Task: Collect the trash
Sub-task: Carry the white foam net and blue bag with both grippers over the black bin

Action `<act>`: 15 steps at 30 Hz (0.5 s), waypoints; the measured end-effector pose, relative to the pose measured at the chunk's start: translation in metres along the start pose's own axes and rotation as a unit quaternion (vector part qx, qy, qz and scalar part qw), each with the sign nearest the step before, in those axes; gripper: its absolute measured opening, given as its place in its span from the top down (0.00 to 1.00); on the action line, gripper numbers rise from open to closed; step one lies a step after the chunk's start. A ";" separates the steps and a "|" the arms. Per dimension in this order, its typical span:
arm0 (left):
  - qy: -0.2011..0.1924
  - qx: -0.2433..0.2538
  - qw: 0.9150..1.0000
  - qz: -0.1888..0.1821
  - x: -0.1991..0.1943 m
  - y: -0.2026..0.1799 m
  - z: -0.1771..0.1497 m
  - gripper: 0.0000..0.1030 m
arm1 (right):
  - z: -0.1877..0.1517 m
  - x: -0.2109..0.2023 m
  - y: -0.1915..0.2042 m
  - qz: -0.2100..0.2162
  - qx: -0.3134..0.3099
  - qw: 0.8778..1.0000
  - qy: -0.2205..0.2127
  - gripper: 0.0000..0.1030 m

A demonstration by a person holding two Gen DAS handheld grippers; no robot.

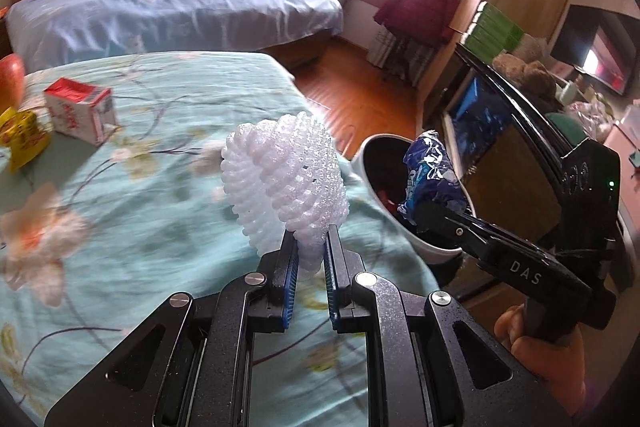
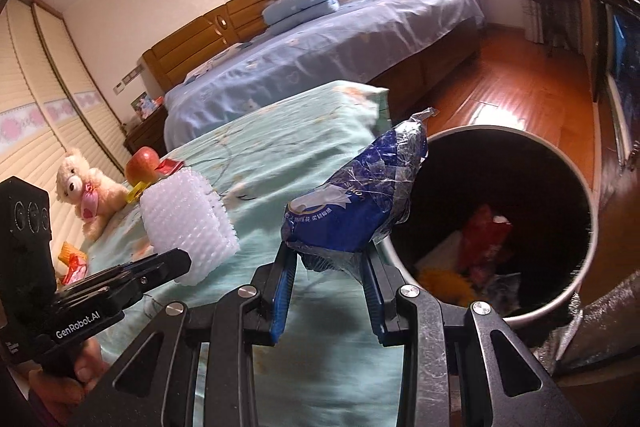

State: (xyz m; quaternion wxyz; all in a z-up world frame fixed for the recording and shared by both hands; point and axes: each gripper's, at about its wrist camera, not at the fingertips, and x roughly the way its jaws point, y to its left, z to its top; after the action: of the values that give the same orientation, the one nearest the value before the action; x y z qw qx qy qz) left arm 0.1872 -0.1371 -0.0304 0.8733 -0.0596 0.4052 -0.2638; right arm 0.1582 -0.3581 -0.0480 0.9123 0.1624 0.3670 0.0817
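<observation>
You can read "DAS" in white letters on the black body of the right gripper (image 1: 424, 217), seen from the left wrist. You can read "GenRobot.AI" in white on the left gripper (image 2: 182, 261), seen from the right wrist. Print on the blue wrapper (image 2: 352, 199) and the red-and-white carton (image 1: 80, 109) is too blurred to read.

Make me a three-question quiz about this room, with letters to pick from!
1. Where is the apple?
A) on the flowery bedspread
B) in the bin
C) on the floor

2. What colour is the wrapper in the right tool?
A) green
B) blue
C) pink

3. What is the left tool doing?
A) hanging open and empty
B) squeezing the white foam net
C) holding the carton

Answers: 1 A, it sits beside the teddy bear on the bedspread. 2 B, blue with white print. 3 B, the net is pinched between the pads.
</observation>
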 end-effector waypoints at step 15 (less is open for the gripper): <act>0.017 0.038 0.999 -0.020 0.028 -0.043 0.012 0.89 | -0.001 -0.011 -0.048 -0.029 0.024 0.999 -0.001 0.68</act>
State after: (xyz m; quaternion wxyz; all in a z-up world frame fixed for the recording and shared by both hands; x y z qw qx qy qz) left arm 0.1929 -0.1893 -0.0279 0.8624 -0.0302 0.4087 -0.2972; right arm 0.1514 -0.4056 -0.0583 0.9105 0.1739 0.3723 0.0462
